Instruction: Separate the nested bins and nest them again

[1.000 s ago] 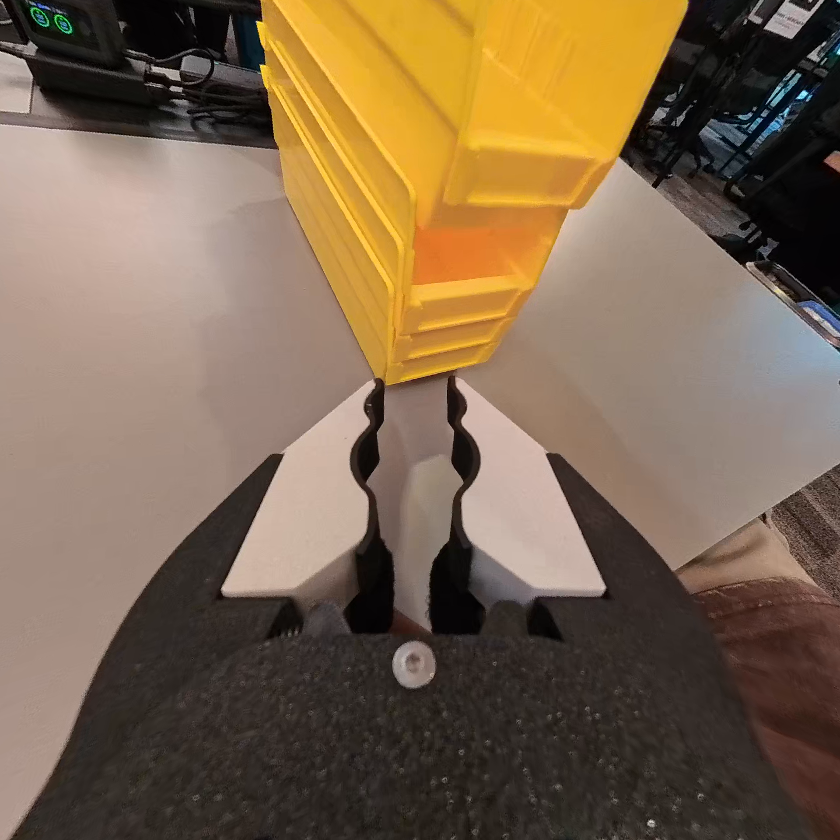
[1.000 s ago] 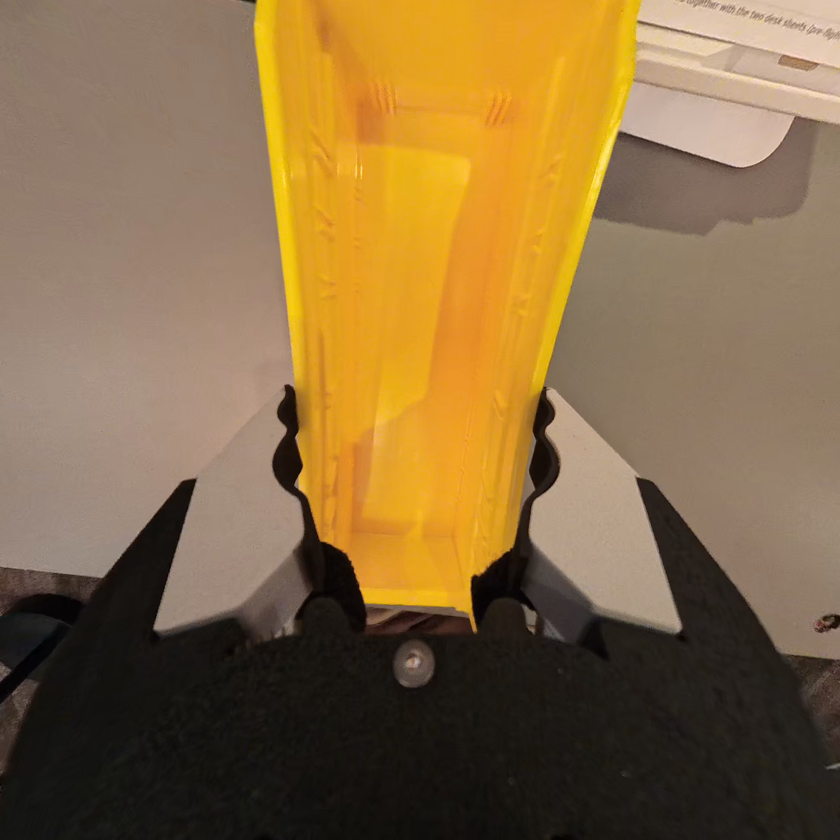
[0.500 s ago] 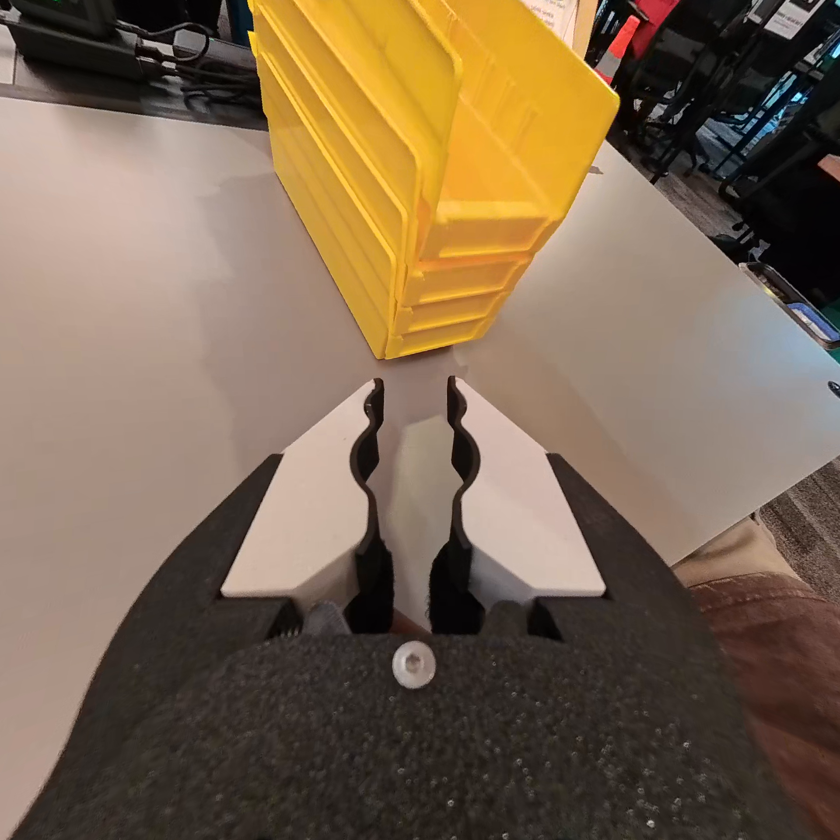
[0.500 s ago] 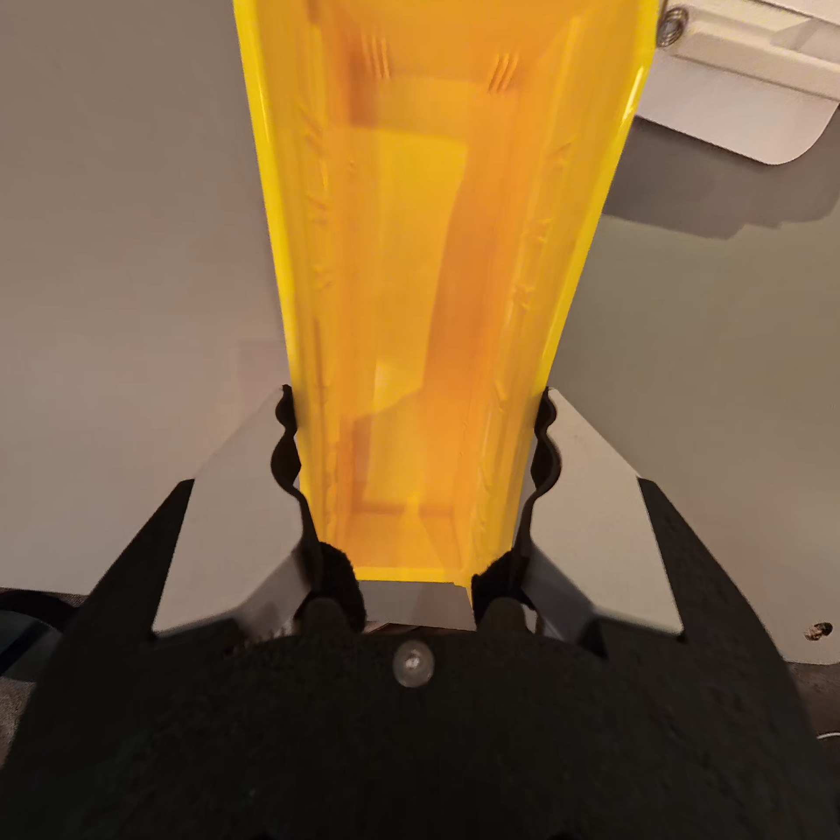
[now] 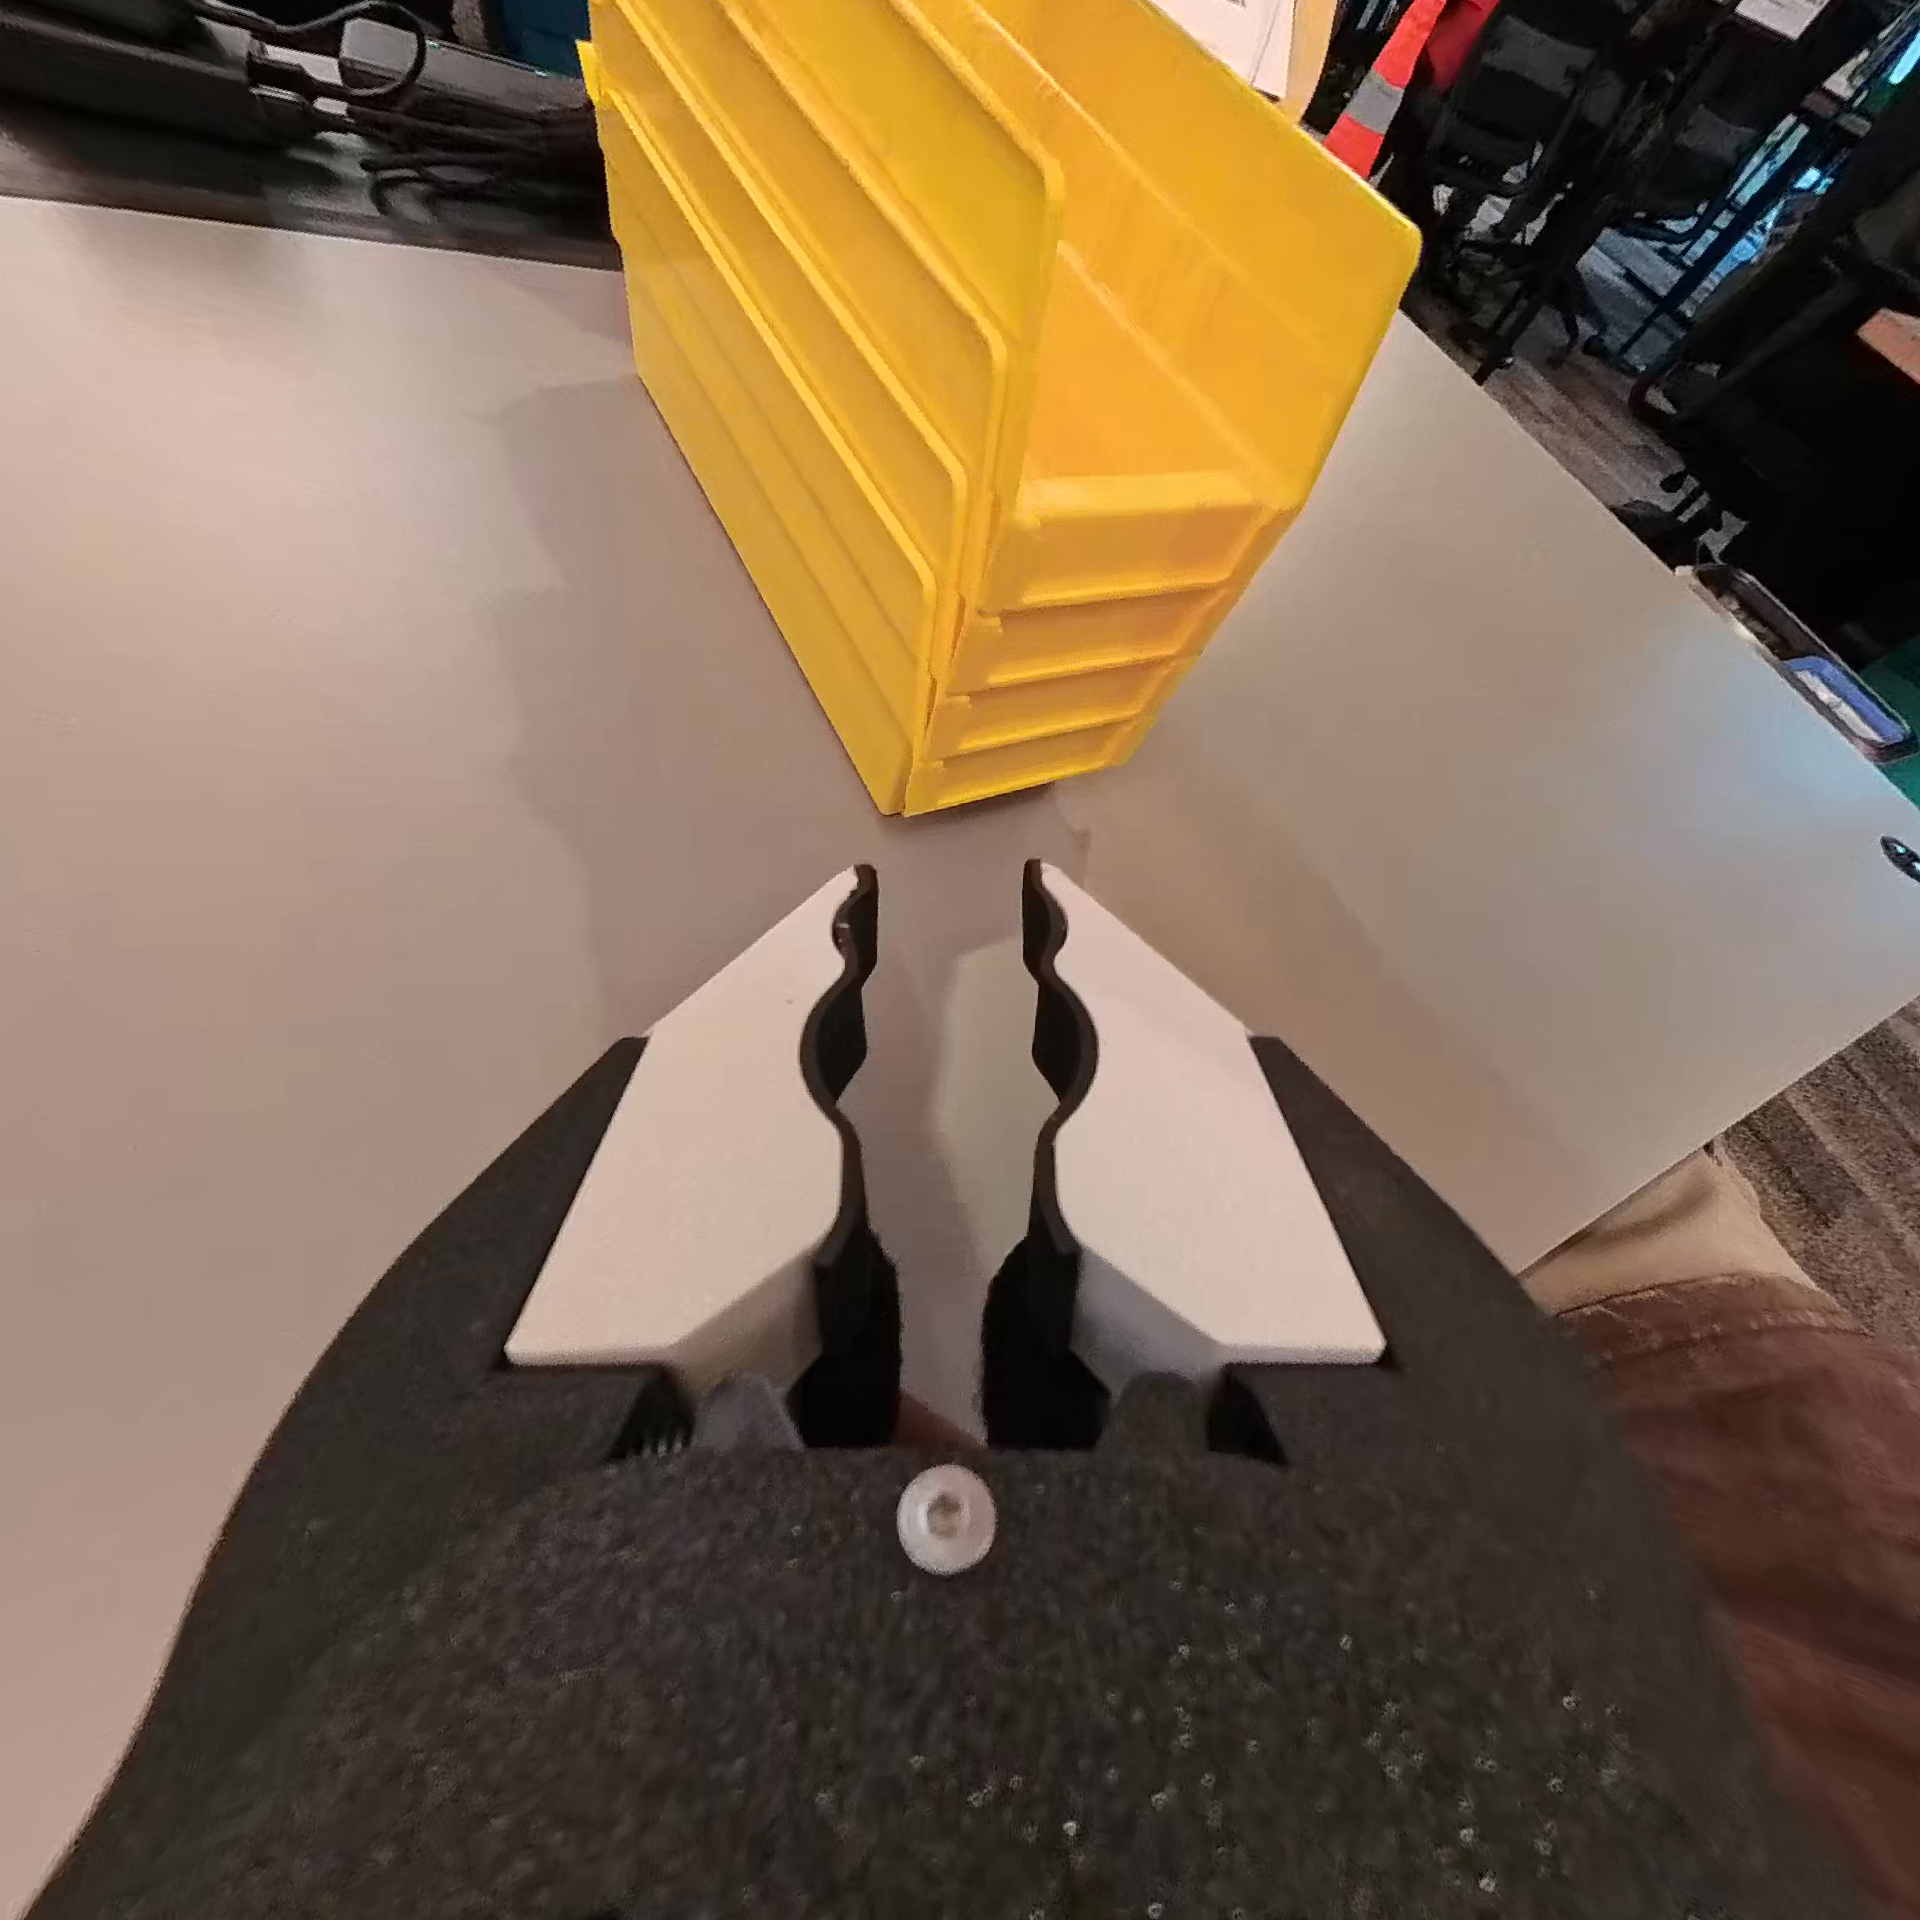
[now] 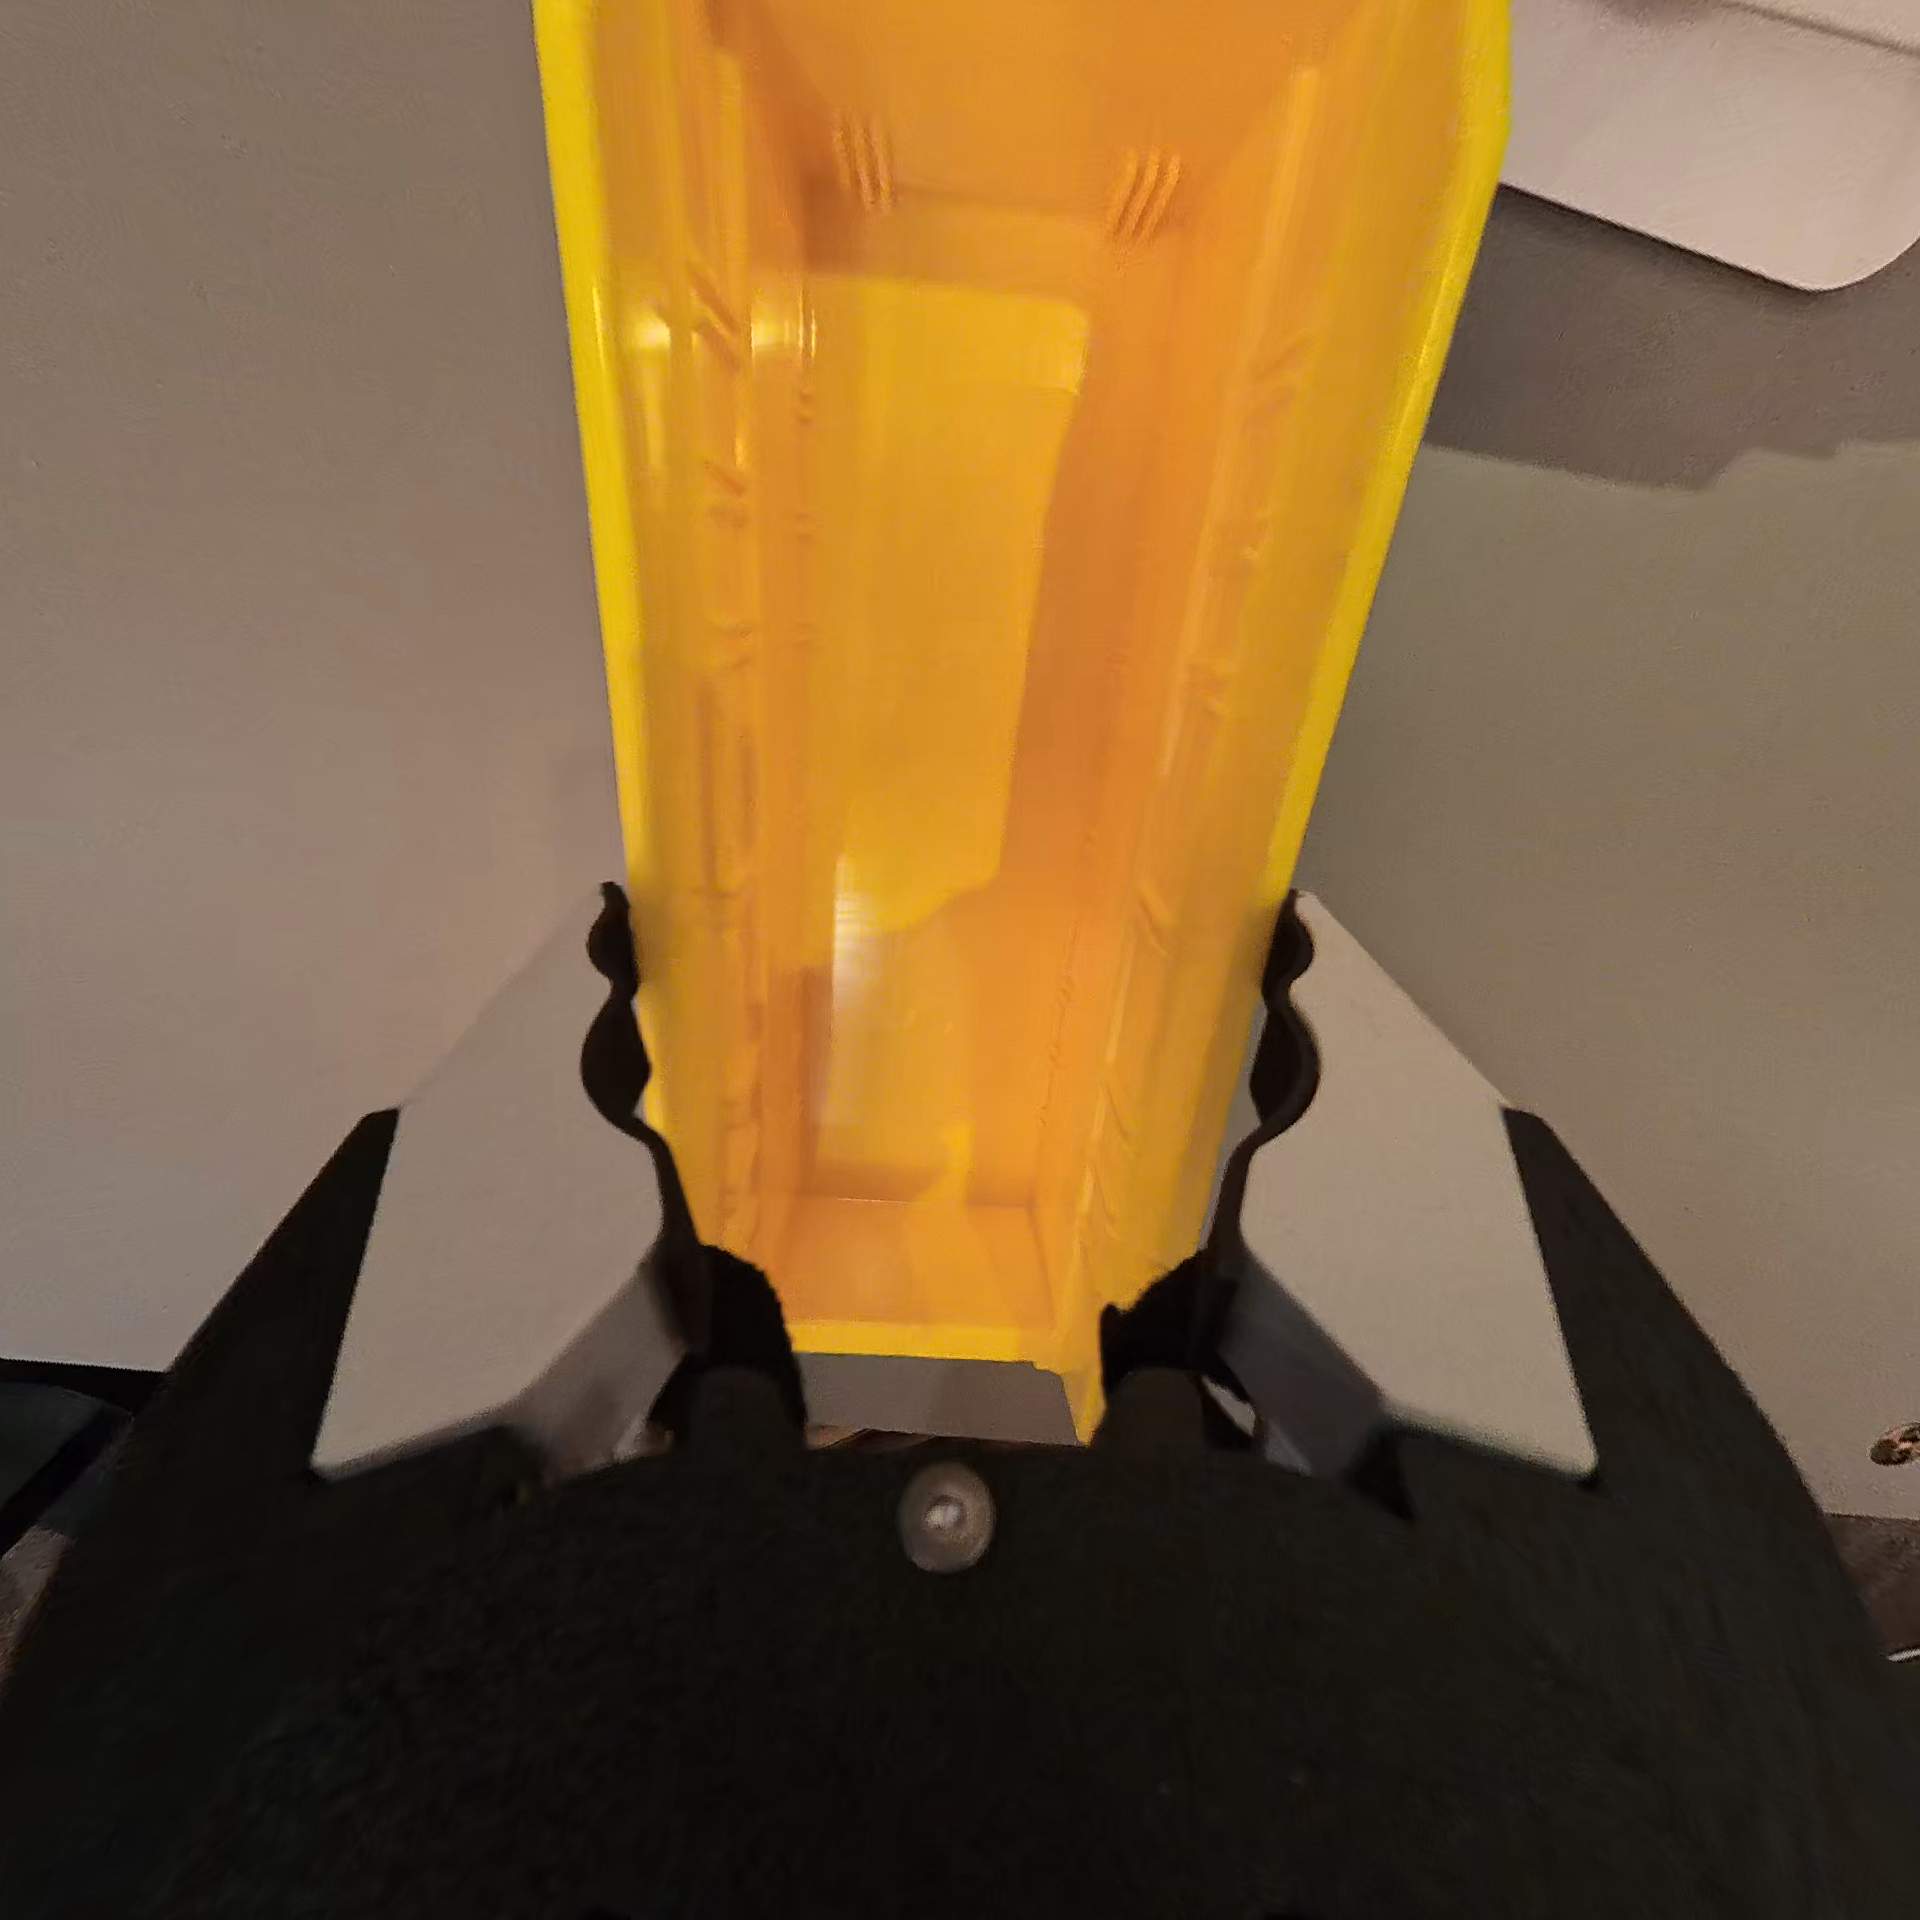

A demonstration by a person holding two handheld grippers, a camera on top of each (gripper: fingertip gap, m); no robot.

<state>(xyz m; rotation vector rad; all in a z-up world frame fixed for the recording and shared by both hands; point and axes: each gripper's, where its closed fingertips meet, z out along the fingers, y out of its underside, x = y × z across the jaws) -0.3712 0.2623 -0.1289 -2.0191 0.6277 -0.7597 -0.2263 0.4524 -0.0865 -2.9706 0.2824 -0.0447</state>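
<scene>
While dark cables [image 5: 343,73] and an orange cone [image 5: 1377,88] lie beyond the grey table [image 5: 312,623], nested yellow bins [image 5: 935,436] stand just ahead of the empty, parted left gripper [image 5: 948,883]; the right gripper [image 6: 951,914] clamps the top bin [image 6: 935,623].

no legible writing (far papers too blurred)

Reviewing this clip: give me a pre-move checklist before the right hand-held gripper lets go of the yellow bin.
1. Right hand-held gripper clamps the top bin by its side walls: ok.
2. Top bin seated in the nested stack: ok, in the left wrist view.
3. Fully bottomed out: cannot tell.
4. Stack resting on the table: ok.
5. Left hand-held gripper empty, short of the stack: ok.
</scene>
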